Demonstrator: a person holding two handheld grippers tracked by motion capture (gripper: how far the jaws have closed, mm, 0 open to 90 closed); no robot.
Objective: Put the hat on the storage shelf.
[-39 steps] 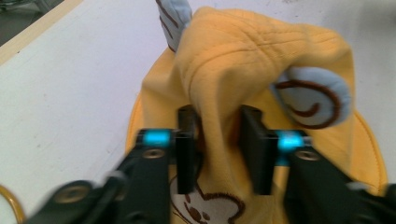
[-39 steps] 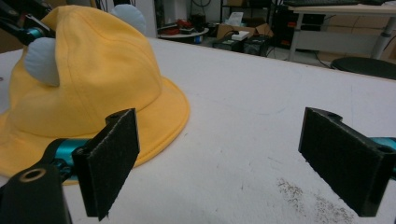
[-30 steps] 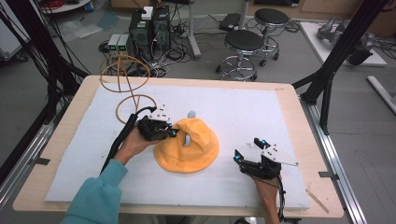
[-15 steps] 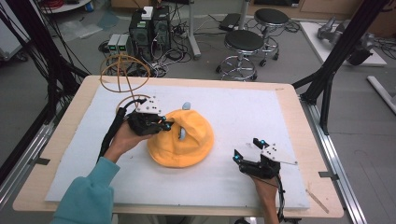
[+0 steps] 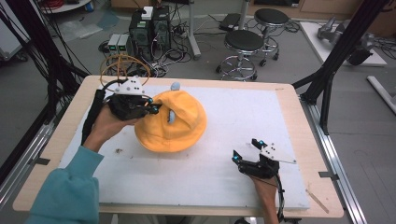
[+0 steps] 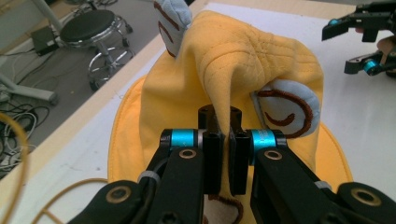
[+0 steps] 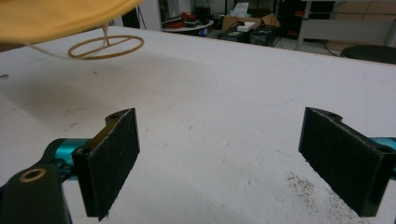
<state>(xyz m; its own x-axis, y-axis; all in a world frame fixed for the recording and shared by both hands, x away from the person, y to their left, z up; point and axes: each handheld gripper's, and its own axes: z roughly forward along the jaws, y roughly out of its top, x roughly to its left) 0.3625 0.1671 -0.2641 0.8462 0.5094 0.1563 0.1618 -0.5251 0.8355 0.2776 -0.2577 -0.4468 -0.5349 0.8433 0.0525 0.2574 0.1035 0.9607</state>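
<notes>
A yellow cloth hat (image 5: 175, 122) with pale blue ears trimmed in brown sits left of the middle of the white mat (image 5: 233, 121). My left gripper (image 5: 155, 108) is at the hat's left side, shut on a raised fold of its yellow cloth (image 6: 227, 100), which it holds off the mat. One blue ear (image 6: 287, 108) sits just right of the jaws, another ear (image 6: 172, 18) at the hat's far end. My right gripper (image 5: 246, 150) rests low near the mat's front right, open, with bare mat between its pads (image 7: 114, 156). The hat's edge (image 7: 60, 16) hangs at the upper left there.
A yellow cable loop (image 5: 125, 69) lies at the table's back left corner (image 7: 105, 46). Round stools (image 5: 245, 44) and computer cases (image 5: 149, 25) stand on the floor beyond the table. Black frame posts (image 5: 338, 51) rise at the right. The wooden table edge (image 5: 303, 116) borders the mat.
My left gripper has carried the pinched hat backward and to the left, lifting and bunching it. The right gripper has stayed in place, open.
</notes>
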